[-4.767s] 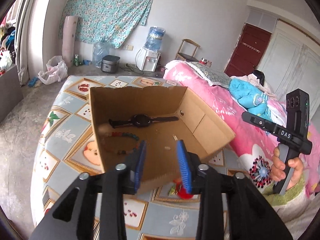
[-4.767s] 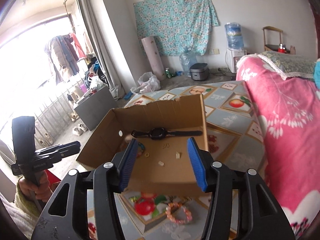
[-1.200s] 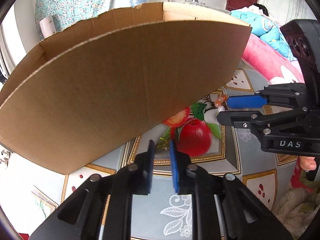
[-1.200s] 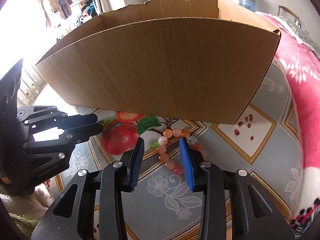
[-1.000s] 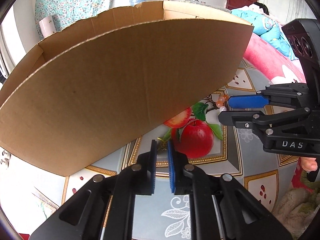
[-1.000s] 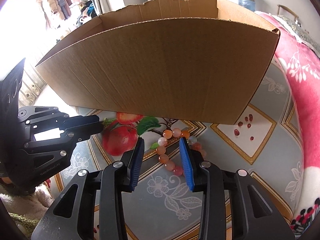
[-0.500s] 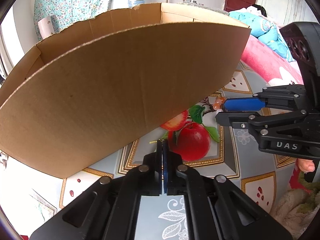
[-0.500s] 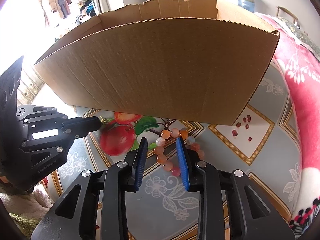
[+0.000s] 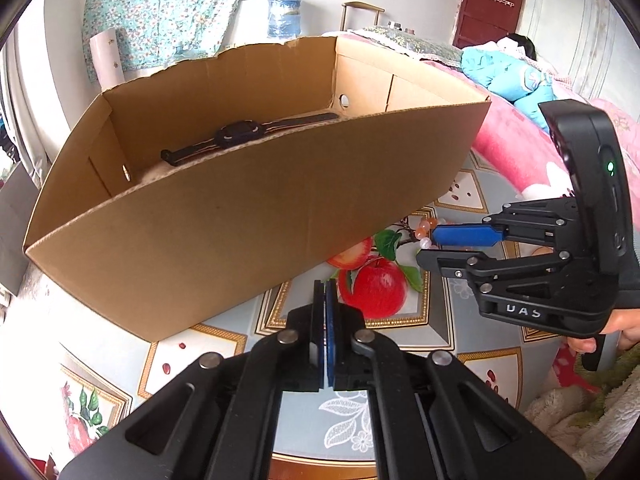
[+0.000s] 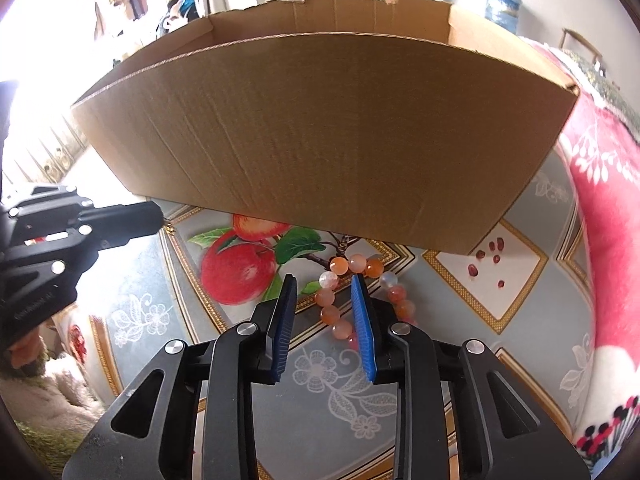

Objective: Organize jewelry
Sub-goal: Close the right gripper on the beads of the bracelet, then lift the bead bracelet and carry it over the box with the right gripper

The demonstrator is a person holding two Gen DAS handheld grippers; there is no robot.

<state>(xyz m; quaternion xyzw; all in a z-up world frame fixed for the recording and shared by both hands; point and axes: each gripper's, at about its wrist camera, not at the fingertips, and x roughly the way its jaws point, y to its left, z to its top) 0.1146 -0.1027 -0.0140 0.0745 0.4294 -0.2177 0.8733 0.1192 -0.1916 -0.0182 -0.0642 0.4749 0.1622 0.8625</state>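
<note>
In front of the cardboard box point(image 10: 320, 132), on the patterned tablecloth point(image 10: 400, 380) just beside the printed apple point(image 10: 236, 272), lies the bead bracelet point(image 10: 332, 312) we are after. Our right gripper point(image 10: 325, 320) straddles the near side of the loop and its jaws are closing, with a few beads between the blue pads point(image 10: 362, 328) but no pad visibly pressing on them yet. To do this well, we should keep the fingertips low against the cloth so the beads cannot roll out underneath, and let the pads meet one strand of the loop squarely, not a single bead. Then we lift straight up, clear of the box's front wall, before carrying it over. Our left gripper point(image 9: 325, 288) is clenched; a small glint of gold shows at its tip in the right view, too small to name. A watch point(image 9: 240, 136) already lies in the box near its back wall.
</note>
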